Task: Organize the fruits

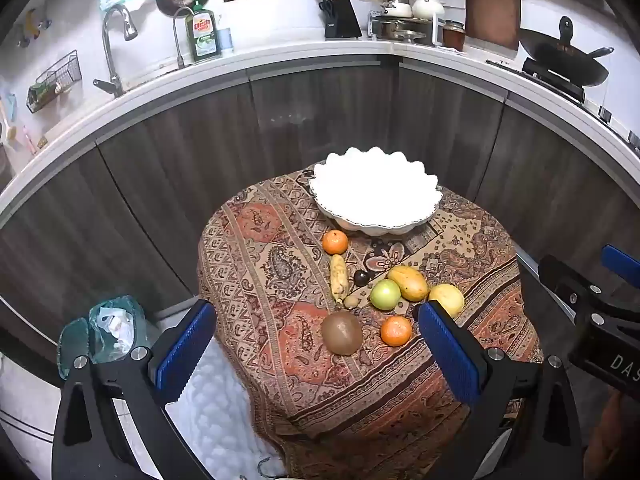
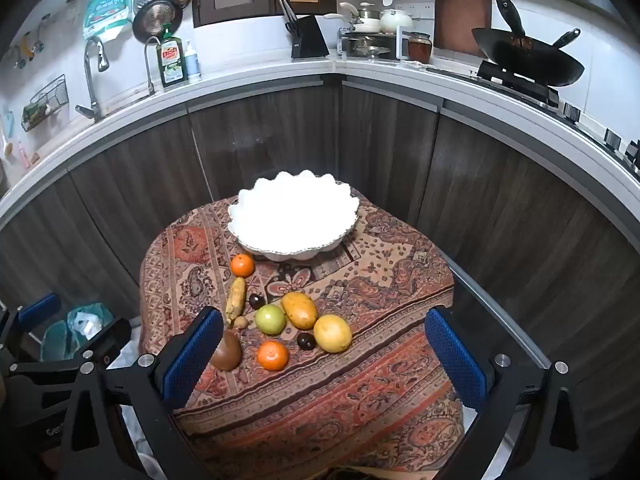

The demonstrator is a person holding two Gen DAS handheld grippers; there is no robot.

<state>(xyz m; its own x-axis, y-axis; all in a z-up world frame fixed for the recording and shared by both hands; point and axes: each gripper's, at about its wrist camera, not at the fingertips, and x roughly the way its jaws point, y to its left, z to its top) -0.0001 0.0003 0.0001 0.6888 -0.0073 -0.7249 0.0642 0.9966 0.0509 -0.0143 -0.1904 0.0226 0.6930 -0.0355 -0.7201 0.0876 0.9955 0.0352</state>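
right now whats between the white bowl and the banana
One orange, just below the white bowl and above the banana; the right wrist view shows it.

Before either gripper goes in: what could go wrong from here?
1. Fruits are packed close: the green apple touches the mango, so wide-open jaws may nudge a neighbour.
2. Round pieces like the near orange and lemon could roll off the draped tablecloth.
3. The white bowl sits at the table's far edge; a hard drop could shift it.
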